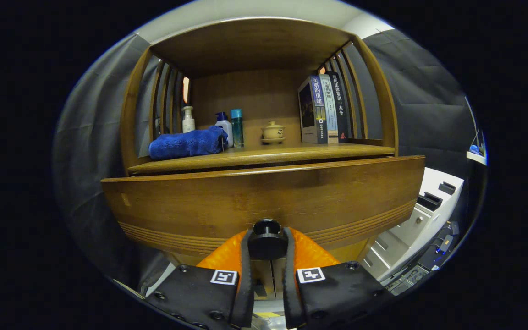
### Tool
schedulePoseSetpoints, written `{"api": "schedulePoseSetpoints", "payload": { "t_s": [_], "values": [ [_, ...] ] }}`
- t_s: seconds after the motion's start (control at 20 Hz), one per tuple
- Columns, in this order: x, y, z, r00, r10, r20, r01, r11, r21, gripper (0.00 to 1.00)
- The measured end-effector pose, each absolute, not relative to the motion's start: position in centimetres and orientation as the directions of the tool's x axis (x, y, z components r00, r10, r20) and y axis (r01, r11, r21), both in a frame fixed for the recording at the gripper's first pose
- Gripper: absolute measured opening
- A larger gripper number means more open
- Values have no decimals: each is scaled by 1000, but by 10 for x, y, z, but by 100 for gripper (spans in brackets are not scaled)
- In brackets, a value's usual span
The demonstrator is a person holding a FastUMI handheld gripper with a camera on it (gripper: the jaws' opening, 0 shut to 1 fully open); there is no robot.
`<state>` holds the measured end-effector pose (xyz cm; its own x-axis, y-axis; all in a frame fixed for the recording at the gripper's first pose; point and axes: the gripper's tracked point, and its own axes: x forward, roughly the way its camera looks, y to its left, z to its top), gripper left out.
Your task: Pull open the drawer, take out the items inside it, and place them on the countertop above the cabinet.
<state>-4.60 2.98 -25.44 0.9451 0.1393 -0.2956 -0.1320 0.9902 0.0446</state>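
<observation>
**Gripper clamped on the drawer knob, drawer standing out from the cabinet**

Your gripper [267,245] is grasping the round dark knob [266,239] of the drawer: both fingers [245,266] press on it, one on each side, and the knob sits between their tips. Just behind the knob runs the wide wooden drawer front [264,197], with grooved lines along its lower edge. Its top edge stands forward of the bench [264,156] above it, with a dark gap showing between the two, so the drawer is partly pulled out. You cannot see inside the drawer from here, so its contents cannot be told.

On the bench, to the left, lies a folded blue towel [186,143]. Just behind it stand a white pump bottle [188,120], a white bottle with a blue cap [224,126] and a teal bottle [237,127], close together. Near the middle sits a small lidded cup on a saucer [272,132]. To the right, a few books [323,110] stand upright against the slatted side of the cabinet [374,91].

Beyond the cabinet to the right, lower down, is a white unit with dark handles [424,211].
</observation>
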Motion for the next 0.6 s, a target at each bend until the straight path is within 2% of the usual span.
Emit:
{"api": "schedulePoseSetpoints", "payload": {
  "t_s": [0.6],
  "values": [
    [-131, 17, -253, 932, 135, -335, -137, 990, 17, 34]
  ]
}}
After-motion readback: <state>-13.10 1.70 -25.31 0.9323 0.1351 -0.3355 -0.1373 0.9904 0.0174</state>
